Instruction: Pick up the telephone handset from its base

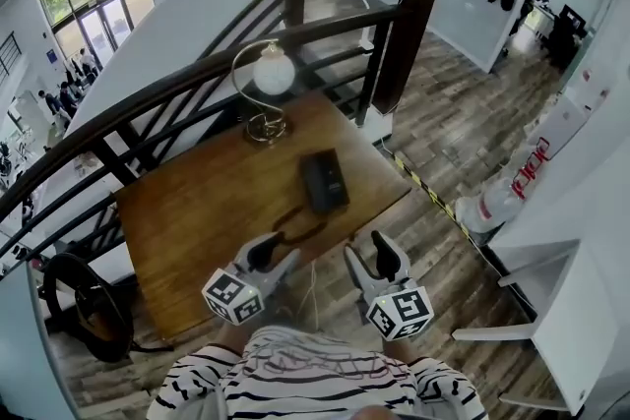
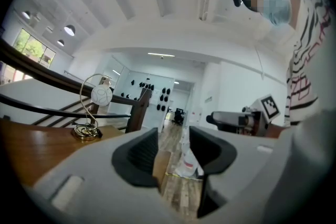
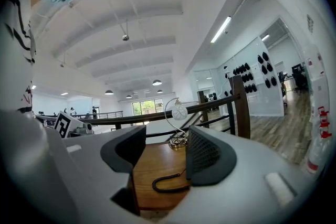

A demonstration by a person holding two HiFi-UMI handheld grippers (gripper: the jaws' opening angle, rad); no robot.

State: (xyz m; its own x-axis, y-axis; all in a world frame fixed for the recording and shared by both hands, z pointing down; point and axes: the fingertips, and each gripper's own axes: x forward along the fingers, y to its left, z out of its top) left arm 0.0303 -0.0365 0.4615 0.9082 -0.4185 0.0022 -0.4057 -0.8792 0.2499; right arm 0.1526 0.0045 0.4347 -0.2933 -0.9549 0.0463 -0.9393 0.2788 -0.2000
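Striped shirt fills the bottom of the head view, and just ahead of it both grippers hover at the near edge of the table. It looks like the approach step: nothing is grasped yet.

Left gripper has its jaws well apart with nothing between the pads; its own view shows only floor through the gap. Right gripper is also spread wide and empty, and between its jaws its view shows bare tabletop and a loop of cord lying beyond.

Telephone sits mid-table, well apart from both grippers, a dark block with the handset apparently down on its base, though the two are hard to tell apart from here. A lamp stands behind it near the railing.

Next move, by the look of it: carry one gripper forward over the table, set the open jaws across the handset, close, then lift straight up, minding the cord trailing toward the near edge.
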